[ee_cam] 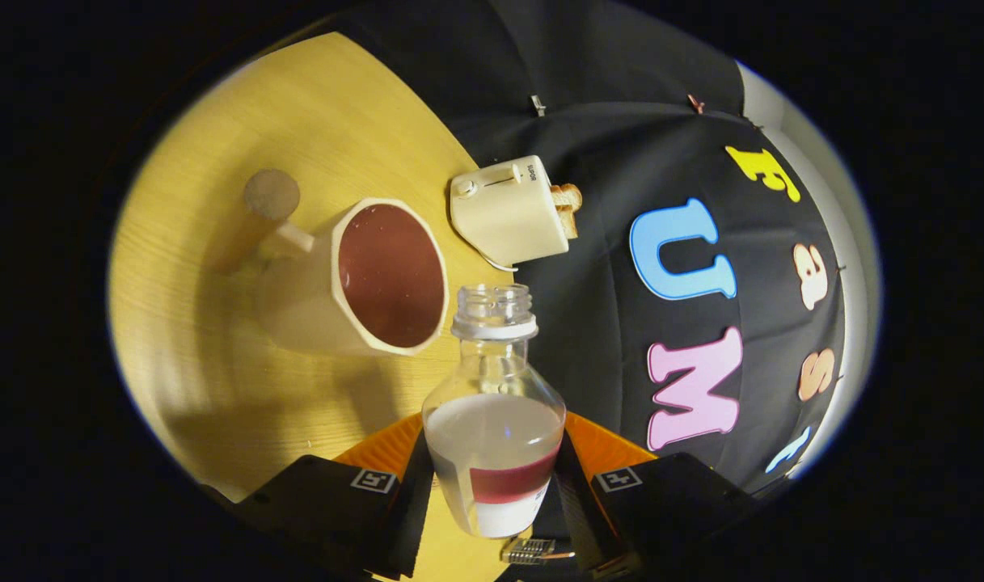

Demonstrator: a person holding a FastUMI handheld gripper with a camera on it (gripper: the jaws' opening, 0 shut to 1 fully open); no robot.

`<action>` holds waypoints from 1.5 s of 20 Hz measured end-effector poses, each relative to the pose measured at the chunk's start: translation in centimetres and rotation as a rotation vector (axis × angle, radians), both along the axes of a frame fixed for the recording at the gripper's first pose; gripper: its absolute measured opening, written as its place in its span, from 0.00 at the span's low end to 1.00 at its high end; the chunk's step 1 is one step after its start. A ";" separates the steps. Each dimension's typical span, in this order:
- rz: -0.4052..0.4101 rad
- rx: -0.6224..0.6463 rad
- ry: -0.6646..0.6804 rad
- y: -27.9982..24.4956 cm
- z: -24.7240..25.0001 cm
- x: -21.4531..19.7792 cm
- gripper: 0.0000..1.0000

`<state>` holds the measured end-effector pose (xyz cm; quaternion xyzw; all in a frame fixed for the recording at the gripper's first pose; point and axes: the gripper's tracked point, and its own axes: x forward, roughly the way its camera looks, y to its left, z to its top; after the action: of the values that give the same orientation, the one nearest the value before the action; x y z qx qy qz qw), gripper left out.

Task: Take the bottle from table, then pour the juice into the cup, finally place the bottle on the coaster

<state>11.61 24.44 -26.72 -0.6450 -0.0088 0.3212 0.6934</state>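
Right, bottle [493, 404] is clamped between both fingers of our claw [492, 485], uncapped, mouth just beside the cup [362, 279] rim on the worktop [217, 388]. We judge we're in the pour step; juice hasn't reached the neck. Next: tip further over the cup, then carry to the coaster [272, 194] beyond it. Toaster [509, 212] sits near.

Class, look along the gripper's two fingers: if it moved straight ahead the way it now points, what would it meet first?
The gripper is shut on the bottle, which would lead. Straight ahead, its open mouth would probably reach the toaster first; the cup sits beside that line. Depth is unclear.
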 end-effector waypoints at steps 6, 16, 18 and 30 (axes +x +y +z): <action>0.017 -0.083 -0.037 -0.4 0.0 1.0 0.74; 0.149 -0.193 -0.106 1.1 0.0 0.9 0.74; 0.186 -0.219 -0.123 1.5 0.0 0.5 0.73; 0.276 -0.342 -0.164 2.6 -1.0 0.8 0.74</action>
<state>12.42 27.04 -27.69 -0.7698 -0.0985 0.3562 0.5204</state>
